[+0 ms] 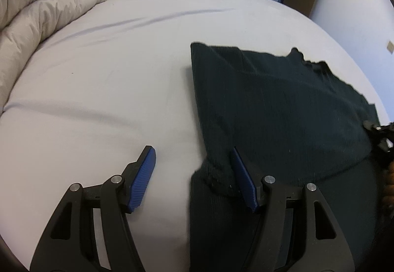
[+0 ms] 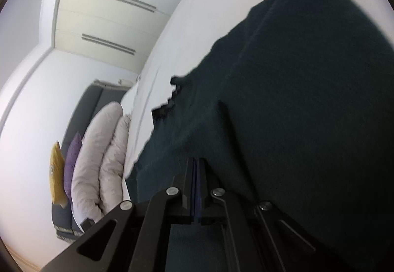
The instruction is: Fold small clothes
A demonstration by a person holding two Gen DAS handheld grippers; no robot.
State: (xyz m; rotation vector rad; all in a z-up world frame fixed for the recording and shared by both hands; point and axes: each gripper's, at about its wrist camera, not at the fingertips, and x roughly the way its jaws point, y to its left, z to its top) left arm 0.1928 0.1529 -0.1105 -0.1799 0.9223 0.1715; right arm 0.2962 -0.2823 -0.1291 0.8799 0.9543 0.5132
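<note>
Blue pads of our left gripper (image 1: 193,161) stand spread at the near left corner of the dark garment (image 1: 278,109), gripping nothing; our right gripper (image 2: 196,161) is pressed together on the garment's fabric; the garment lies on the bed (image 1: 103,70). Closing left (off the hem) would drag it crooked; its right edge is cut off.

Right tongs (image 2: 197,161) pinch dark green garment (image 2: 307,99) over bed (image 2: 197,13)
</note>
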